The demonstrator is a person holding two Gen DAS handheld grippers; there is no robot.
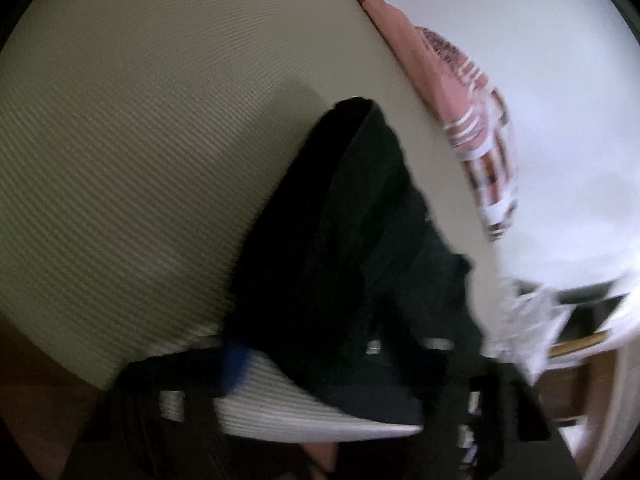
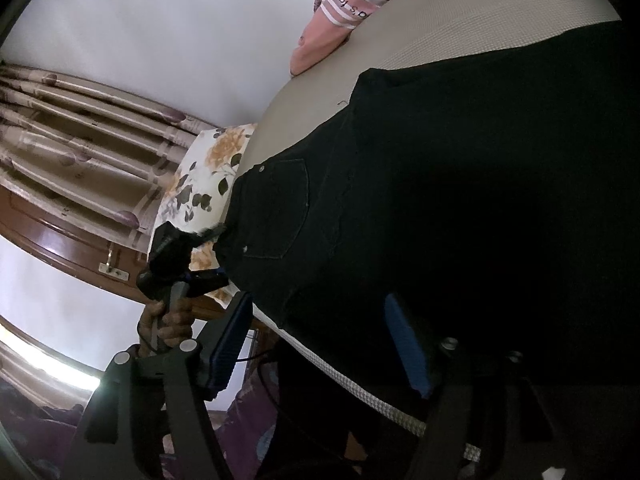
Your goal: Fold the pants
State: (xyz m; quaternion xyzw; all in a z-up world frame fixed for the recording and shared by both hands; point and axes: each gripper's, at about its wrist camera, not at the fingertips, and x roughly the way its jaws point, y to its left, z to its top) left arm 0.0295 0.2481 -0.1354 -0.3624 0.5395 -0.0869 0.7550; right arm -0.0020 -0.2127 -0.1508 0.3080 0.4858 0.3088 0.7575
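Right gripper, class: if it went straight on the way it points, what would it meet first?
Most likely the black denim pants lying on the beige ribbed mattress. The right gripper stands open, the cloth's near edge between its blue-padded fingers. Depth is unclear.

Before me, the pants (image 2: 460, 184) are black denim, spread flat across the beige ribbed bed (image 1: 140, 120). A stitched back pocket (image 2: 276, 208) with rivets faces up. In my left wrist view one bunched end lies rumpled near the bed's edge.
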